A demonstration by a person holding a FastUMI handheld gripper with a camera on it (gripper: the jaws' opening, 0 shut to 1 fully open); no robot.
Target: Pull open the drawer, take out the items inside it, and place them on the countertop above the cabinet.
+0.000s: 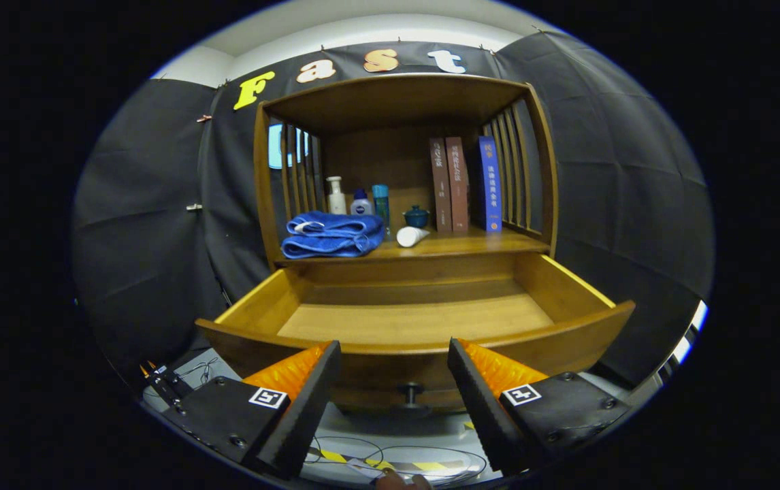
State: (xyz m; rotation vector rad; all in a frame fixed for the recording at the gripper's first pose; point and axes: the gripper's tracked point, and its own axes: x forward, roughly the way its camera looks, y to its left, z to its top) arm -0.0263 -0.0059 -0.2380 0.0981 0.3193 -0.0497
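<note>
Item: drawer (417, 320), pulled fully open at 12 o'clock just beyond your tongs (393, 381), its knob (411, 393) between the fingers; interior looks empty, with towel (331, 235), bottles and tube (411, 236) already on the surface (472, 243) above. Sweep the hidden front corners before calling it finished, I'd judge. Tongs: apart, holding nothing, level, aimed straight at the drawer front.
</note>
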